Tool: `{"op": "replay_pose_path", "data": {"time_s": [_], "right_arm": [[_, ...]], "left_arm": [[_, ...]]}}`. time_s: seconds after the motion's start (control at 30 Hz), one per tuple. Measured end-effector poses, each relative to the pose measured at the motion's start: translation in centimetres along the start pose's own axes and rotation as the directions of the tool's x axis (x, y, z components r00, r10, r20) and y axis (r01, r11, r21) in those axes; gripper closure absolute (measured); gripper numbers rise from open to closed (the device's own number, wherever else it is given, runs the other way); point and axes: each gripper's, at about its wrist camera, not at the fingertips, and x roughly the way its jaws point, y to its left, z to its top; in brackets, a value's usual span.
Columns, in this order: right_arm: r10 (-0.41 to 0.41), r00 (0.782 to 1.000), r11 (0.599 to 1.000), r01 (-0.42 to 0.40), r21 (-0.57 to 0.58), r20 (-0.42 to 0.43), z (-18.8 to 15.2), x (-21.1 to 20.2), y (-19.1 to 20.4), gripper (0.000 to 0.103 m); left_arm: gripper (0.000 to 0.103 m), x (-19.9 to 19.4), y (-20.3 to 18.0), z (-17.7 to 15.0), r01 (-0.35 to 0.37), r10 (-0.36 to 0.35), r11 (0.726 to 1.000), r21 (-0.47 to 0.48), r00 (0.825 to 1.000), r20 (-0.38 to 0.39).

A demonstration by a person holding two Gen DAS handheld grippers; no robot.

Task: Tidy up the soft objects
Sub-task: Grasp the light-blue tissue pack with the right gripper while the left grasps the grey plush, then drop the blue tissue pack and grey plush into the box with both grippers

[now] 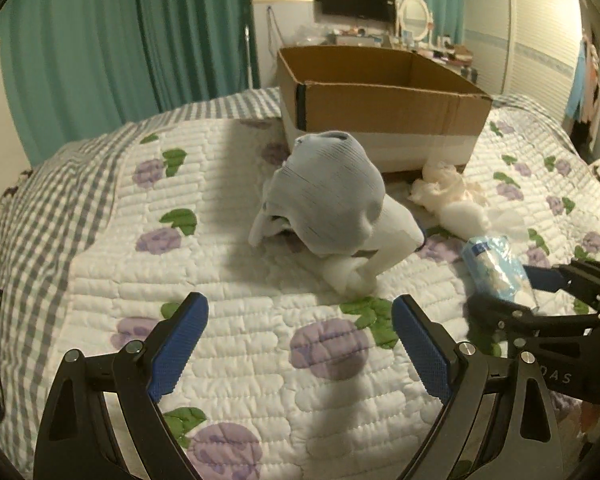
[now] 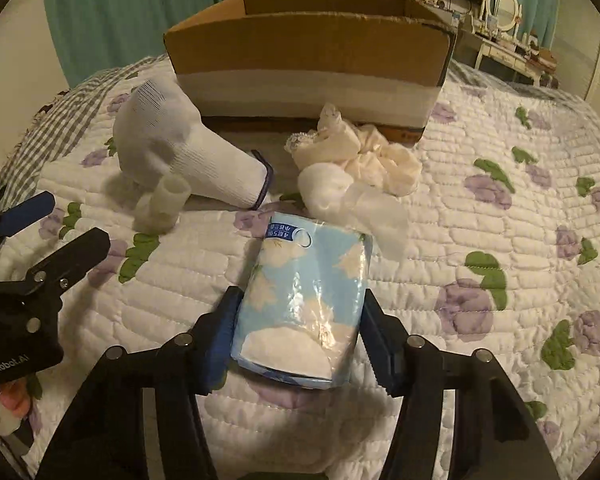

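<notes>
The step in hand looks like the first pick: the right hand-held gripper (image 2: 300,320) has its blue pads on either side of the wrapped tissue pack (image 2: 306,300), pinching it or just short of it, while the pack lies on the bed (image 2: 480,216) near its front edge. Next it likely needs a firm squeeze, a lift clear of the quilt, and a carry over the near wall of the cardboard box (image 2: 312,64), which stands open toward the far edge of the bed.

The left hand-held gripper (image 1: 300,344) hovers spread wide and empty, aimed at the white knit glove (image 1: 332,208).

The pack is a soft cylinder in glossy blue-and-white film. The glove is ribbed, limp and humped, with a dark cuff edge. A crumpled cream cloth (image 2: 364,156) lies just in front of the box, thin and wrinkled. The quilt is puffy, stitched, with purple flowers.
</notes>
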Motion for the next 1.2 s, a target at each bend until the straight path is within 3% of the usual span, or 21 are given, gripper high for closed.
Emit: {"op": "replay_pose_path", "data": {"time_s": [0.07, 0.2, 0.37, 0.8, 0.9, 1.0, 1.2], "right_arm": [[-0.022, 1.0, 1.0, 0.022, -0.012, 0.015, 0.0, -0.9, 0.3, 0.047], [0.018, 0.998, 1.0, -0.018, 0.005, 0.056, 0.5, -3.1, 0.2, 0.047], [0.003, 0.991, 1.0, -0.004, 0.007, 0.136, 2.5, -5.4, -0.1, 0.047], [-0.021, 0.988, 0.999, 0.016, 0.036, 0.153, 5.6, -3.6, -2.6, 0.047], [-0.021, 0.988, 0.999, 0.015, 0.041, 0.154, 5.7, -3.3, -2.8, 0.047], [-0.022, 0.989, 0.999, 0.014, 0.052, 0.146, 5.4, -3.2, -3.1, 0.047], [-0.053, 0.986, 0.998, 0.045, 0.05, 0.158, 4.8, -4.7, -2.9, 0.047]], "left_arm": [[0.009, -0.2, 0.2, 0.1, -0.001, 0.001, 1.0, -0.013, 1.0, -0.001], [0.009, -0.6, 0.6, 1.1, 0.029, -0.029, 0.999, -0.034, 1.0, -0.006], [0.009, -0.3, 0.1, 3.5, 0.027, -0.027, 1.0, -0.01, 1.0, 0.007], [0.01, 6.1, -1.3, 7.0, 0.066, -0.066, 0.998, 0.001, 0.996, -0.061], [0.028, 6.9, -1.1, 7.1, 0.063, -0.063, 0.998, -0.001, 0.995, -0.075], [0.037, 6.8, -1.0, 7.1, 0.072, -0.072, 0.997, -0.009, 0.994, -0.078], [0.041, 4.5, -0.8, 7.1, 0.061, -0.06, 0.998, 0.002, 0.997, -0.053]]}}
